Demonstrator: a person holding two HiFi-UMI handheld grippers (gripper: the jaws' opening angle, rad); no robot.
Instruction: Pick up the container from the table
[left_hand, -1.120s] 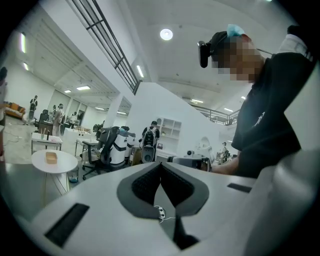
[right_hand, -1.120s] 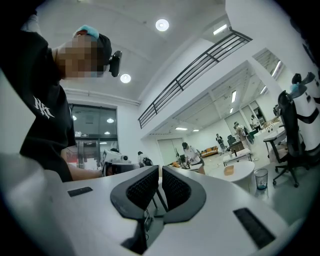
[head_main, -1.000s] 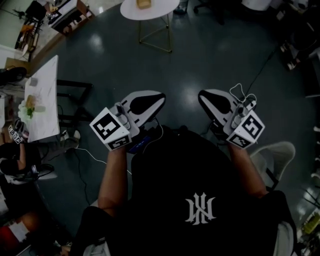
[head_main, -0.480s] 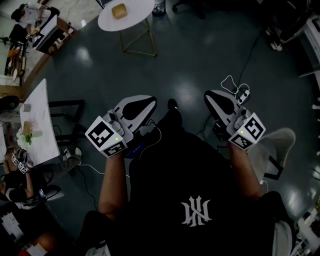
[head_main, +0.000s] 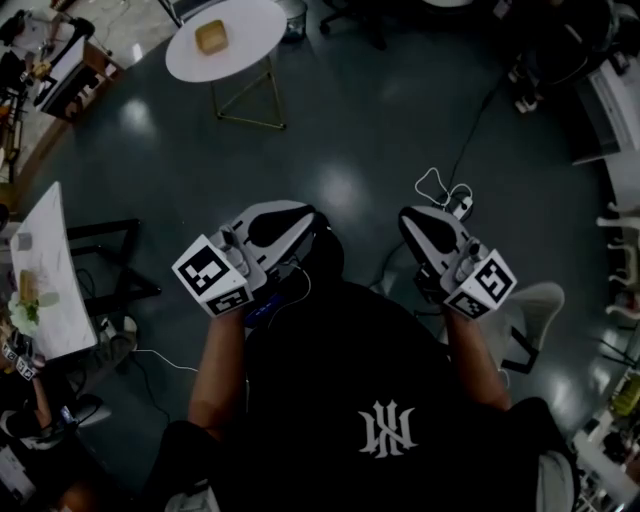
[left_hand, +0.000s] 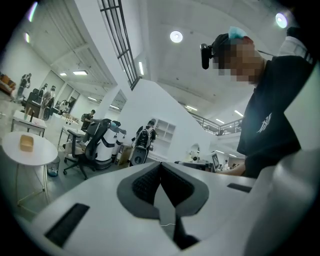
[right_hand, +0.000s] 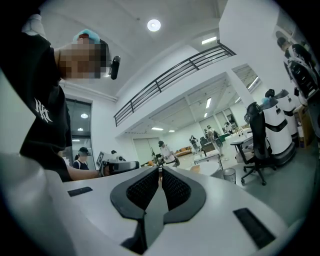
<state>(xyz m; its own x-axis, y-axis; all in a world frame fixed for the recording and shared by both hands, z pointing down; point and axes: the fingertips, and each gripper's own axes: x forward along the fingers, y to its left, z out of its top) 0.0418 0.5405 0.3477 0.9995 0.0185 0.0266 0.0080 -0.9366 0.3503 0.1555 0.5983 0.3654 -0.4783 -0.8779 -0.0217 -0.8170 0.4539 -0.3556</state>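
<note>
A small tan container (head_main: 210, 37) sits on a round white table (head_main: 245, 25) at the top left of the head view, far ahead of both grippers. In the left gripper view the same container (left_hand: 26, 143) rests on that table (left_hand: 42, 154) at the far left. My left gripper (head_main: 312, 216) is held in front of the person's body, jaws shut with nothing between them (left_hand: 160, 169). My right gripper (head_main: 404, 217) is level beside it, also shut and empty (right_hand: 160, 172). Both point out across the dark floor.
A long white table (head_main: 50, 290) with small items stands at the left edge. A power strip with a coiled cable (head_main: 455, 200) lies on the floor ahead of the right gripper. A pale chair (head_main: 545, 300) is at the right. Office chairs (left_hand: 92, 142) and people stand farther off.
The round table with the container has come further into the head view and shifted left. Both grippers stayed shut and kept their place before the body as the person moved forward.
</note>
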